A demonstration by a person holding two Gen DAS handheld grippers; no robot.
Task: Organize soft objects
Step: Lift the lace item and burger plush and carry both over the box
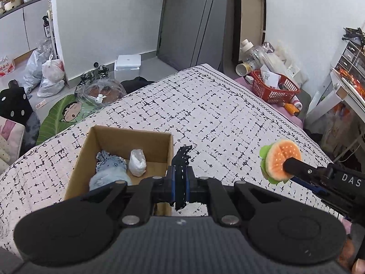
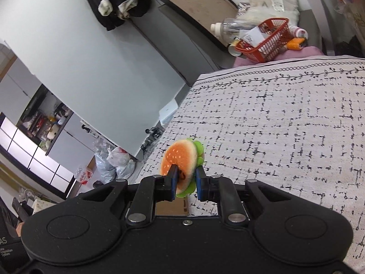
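My left gripper (image 1: pixel 180 177) is shut on a black cloth with white dashes (image 1: pixel 182 157), which sticks up between the pads just over the near right corner of an open cardboard box (image 1: pixel 136 140). The box stands on the patterned bedspread (image 1: pixel 205 114) and holds a light blue plush (image 1: pixel 109 171) and a white soft bundle (image 1: pixel 137 163). To the right, above the bedspread, my right gripper (image 1: pixel 285 169) holds a plush hamburger (image 1: pixel 279 159). In the right wrist view the hamburger (image 2: pixel 182 159) is pinched edge-on by the shut right gripper (image 2: pixel 186 182).
A red basket (image 1: pixel 275 86) (image 2: pixel 264 38) with papers and bottles sits past the bed's far end. Left of the bed lie plastic bags (image 1: pixel 50 75), a green leaf cushion (image 1: pixel 61 116) and a white box (image 1: pixel 127 65). A desk (image 1: pixel 349 84) stands at the right.
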